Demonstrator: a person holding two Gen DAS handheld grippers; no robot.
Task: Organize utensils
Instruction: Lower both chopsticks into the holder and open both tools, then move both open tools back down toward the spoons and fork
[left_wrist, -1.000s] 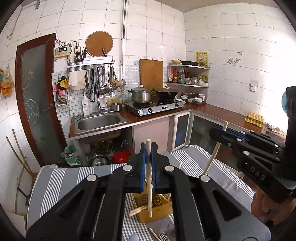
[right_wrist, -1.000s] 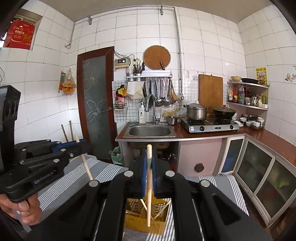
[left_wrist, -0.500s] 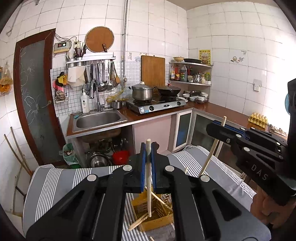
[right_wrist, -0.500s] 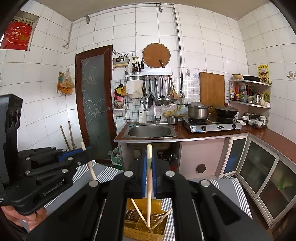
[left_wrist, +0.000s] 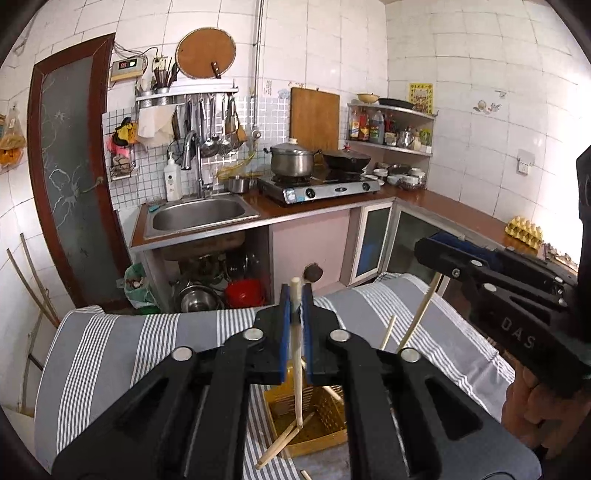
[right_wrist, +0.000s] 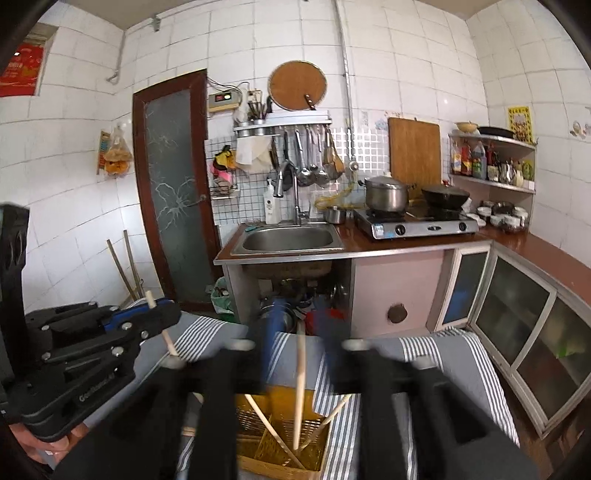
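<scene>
Two chopsticks hang over the yellow basket (right_wrist: 280, 439), one released.

the left gripper (left_wrist: 295, 325) is pointing forward and slightly down, its jaws pinching a chopstick (left_wrist: 296, 343) upright. the right gripper (right_wrist: 299, 350) is hovering alongside, motion-blurred, its jaws spread wide apart.
</scene>
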